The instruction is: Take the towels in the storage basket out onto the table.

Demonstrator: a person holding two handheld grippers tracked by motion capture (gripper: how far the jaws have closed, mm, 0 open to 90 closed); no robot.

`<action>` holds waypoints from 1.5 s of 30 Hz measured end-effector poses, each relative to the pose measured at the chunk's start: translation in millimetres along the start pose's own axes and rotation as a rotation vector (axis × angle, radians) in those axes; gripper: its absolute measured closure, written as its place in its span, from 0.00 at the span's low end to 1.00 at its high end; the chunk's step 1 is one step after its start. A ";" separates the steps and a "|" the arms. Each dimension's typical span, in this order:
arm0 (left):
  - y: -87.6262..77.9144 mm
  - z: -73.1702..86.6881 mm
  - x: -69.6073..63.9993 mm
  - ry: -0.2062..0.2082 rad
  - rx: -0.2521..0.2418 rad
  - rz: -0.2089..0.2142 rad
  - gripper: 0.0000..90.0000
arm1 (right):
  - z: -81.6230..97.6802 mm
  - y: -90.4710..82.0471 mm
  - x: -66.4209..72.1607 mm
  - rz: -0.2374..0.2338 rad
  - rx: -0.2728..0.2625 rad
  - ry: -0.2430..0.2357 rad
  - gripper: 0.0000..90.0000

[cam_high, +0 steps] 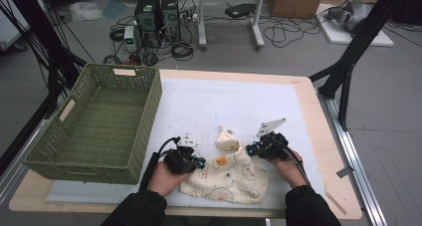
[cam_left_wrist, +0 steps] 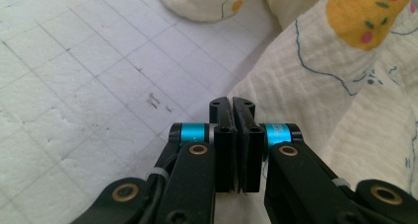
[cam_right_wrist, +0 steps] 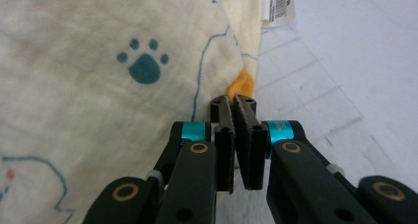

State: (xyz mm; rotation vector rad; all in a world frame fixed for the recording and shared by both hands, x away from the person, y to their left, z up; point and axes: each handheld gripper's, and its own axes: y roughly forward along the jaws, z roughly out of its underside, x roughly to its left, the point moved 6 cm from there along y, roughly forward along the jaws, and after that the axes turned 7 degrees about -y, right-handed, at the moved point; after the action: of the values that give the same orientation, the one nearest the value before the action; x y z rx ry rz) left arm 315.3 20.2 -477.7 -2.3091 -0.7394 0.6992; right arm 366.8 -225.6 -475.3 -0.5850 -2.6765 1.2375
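Note:
A cream cloth (cam_high: 234, 178) printed with small animals and paw marks lies crumpled on the white mat (cam_high: 224, 101) near the front edge of the table. My left gripper (cam_high: 201, 162) is at the cloth's left edge. In the left gripper view its jaws (cam_left_wrist: 231, 103) are pressed together, with the cloth (cam_left_wrist: 320, 86) meeting them at the tips. My right gripper (cam_high: 250, 149) is at the cloth's upper right edge. In the right gripper view it (cam_right_wrist: 232, 101) is shut on the hem of the cloth (cam_right_wrist: 98, 110), beside an orange patch.
A green woven basket (cam_high: 149, 116) stands at the left of the table, close to my left hand. A barcode label (cam_right_wrist: 278, 4) hangs from the cloth's edge. The wooden table edge (cam_high: 308, 101) runs along the right of the mat.

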 end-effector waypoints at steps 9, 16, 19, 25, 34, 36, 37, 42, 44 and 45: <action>-15.0 7.7 3.4 -0.033 -0.039 -0.007 0.97 | 12.6 -49.5 -18.2 0.154 -0.073 0.056 0.97; -19.6 9.3 -1.6 -0.033 -0.040 0.019 0.97 | 48.1 -54.5 -19.0 0.150 0.011 0.131 0.96; -19.5 8.0 -1.6 -0.041 -0.049 0.026 0.93 | 53.5 -53.0 -13.8 0.154 0.017 0.121 0.85; -25.8 4.9 6.2 -0.064 -0.080 0.019 0.79 | 34.0 -67.1 2.9 0.135 -0.104 0.068 0.74; -28.3 10.4 7.4 -0.059 -0.065 0.015 0.69 | 24.2 -42.2 65.7 -0.092 -0.093 -0.081 0.66; -29.1 11.0 6.9 -0.060 -0.066 0.019 0.71 | 25.6 -36.6 76.3 -0.121 -0.072 -0.105 0.66; -29.2 11.2 6.9 -0.059 -0.064 0.019 0.72 | 26.6 -34.2 80.1 -0.133 -0.056 -0.117 0.67; -29.8 10.8 7.5 -0.061 -0.069 0.018 0.73 | 29.8 -23.7 89.3 -0.152 -0.003 -0.156 0.89; -30.2 10.5 8.1 -0.060 -0.071 0.019 0.73 | 30.0 -24.0 89.3 -0.180 -0.001 -0.154 0.97; -30.8 10.1 8.4 -0.062 -0.076 0.018 0.73 | 30.0 -24.3 90.0 -0.183 -0.002 -0.162 0.98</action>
State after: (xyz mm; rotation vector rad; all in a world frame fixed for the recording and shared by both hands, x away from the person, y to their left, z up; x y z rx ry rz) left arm 304.7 49.8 -466.1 -2.3746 -0.7867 0.7667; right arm 268.9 -224.9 -480.1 -0.2423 -2.7862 1.2812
